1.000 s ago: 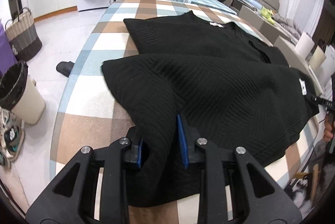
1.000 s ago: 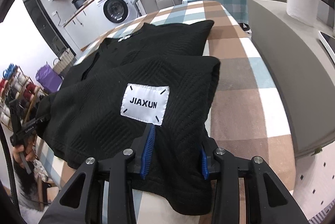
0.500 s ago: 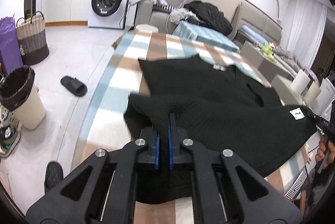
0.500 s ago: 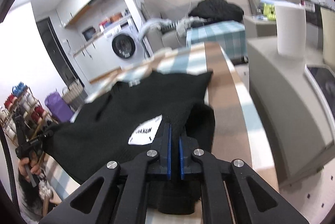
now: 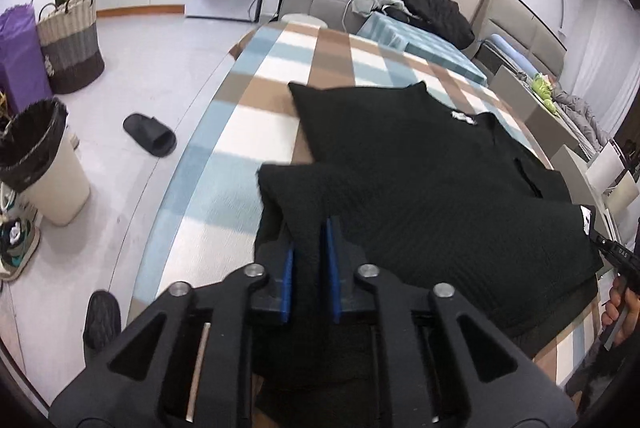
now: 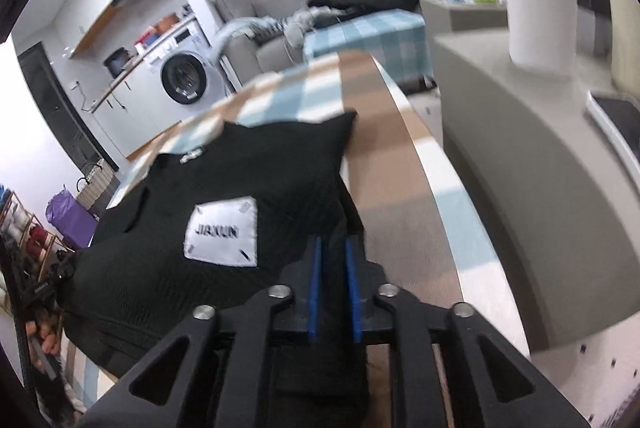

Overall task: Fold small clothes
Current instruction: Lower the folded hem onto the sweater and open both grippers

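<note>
While the black knit top (image 5: 432, 196) lies spread on the checked worktop (image 5: 256, 100), each gripper has a bottom corner of it. The left gripper (image 5: 309, 260) has thick cloth bunched between its blue pads, and its jaws are opening a little. The right gripper (image 6: 333, 280) holds the corner near the white label (image 6: 222, 230), and its jaws are opening a little too. Holding both corners lets the bottom edge go up and over evenly, I think.

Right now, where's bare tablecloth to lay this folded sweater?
Bare checked tablecloth lies beyond the black sweater, and a strip runs along its floor-side edge. Another strip flanks the grey counter. The sweater crowds the near end.
</note>
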`<state>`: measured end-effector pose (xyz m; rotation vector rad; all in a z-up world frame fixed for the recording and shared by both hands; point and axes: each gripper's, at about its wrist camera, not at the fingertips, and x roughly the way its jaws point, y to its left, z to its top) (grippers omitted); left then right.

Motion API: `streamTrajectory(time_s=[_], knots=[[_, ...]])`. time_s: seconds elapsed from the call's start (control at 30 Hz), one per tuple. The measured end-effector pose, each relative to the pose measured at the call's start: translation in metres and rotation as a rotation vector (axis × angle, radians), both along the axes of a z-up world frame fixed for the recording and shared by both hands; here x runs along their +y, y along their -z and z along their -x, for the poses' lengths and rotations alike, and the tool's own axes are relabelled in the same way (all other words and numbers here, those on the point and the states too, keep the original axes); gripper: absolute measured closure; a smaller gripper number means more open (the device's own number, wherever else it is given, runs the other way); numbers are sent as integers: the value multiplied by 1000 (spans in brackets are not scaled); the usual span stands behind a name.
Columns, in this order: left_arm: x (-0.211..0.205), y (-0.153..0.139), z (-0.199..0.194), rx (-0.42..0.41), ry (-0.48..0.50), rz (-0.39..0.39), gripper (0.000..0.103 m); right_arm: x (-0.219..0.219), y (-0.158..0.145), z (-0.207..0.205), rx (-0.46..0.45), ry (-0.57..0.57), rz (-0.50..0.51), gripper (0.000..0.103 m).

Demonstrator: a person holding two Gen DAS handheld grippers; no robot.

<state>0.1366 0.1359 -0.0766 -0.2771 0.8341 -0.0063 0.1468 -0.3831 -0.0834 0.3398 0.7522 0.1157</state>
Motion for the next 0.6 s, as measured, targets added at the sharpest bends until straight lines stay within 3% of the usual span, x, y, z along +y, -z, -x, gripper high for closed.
streamTrajectory(time_s=[0.07, 0.1, 0.17, 0.23, 0.4, 0.53, 0.6], knots=[[3, 1, 8, 0, 4, 9, 76, -8, 2, 11, -10, -15, -56, 58], [4, 1, 12, 0, 6, 15, 71, -12, 1, 19, -20, -26, -85, 56], [6, 2, 22, -5, 6, 28, 50, -18, 1, 31, -20, -46, -130, 49], [6, 6, 29, 11, 18, 46, 42, -25, 5, 42, -17, -64, -187, 42], [1, 19, 35, 72, 42, 62, 42, -28, 20, 49, 0, -106, -271, 39], [-3, 14, 41, 57, 59, 82, 42, -17, 12, 48, -27, -159, -295, 39], [-8, 6, 47, 30, 80, 85, 42, -10, -1, 54, -85, -187, -284, 39]])
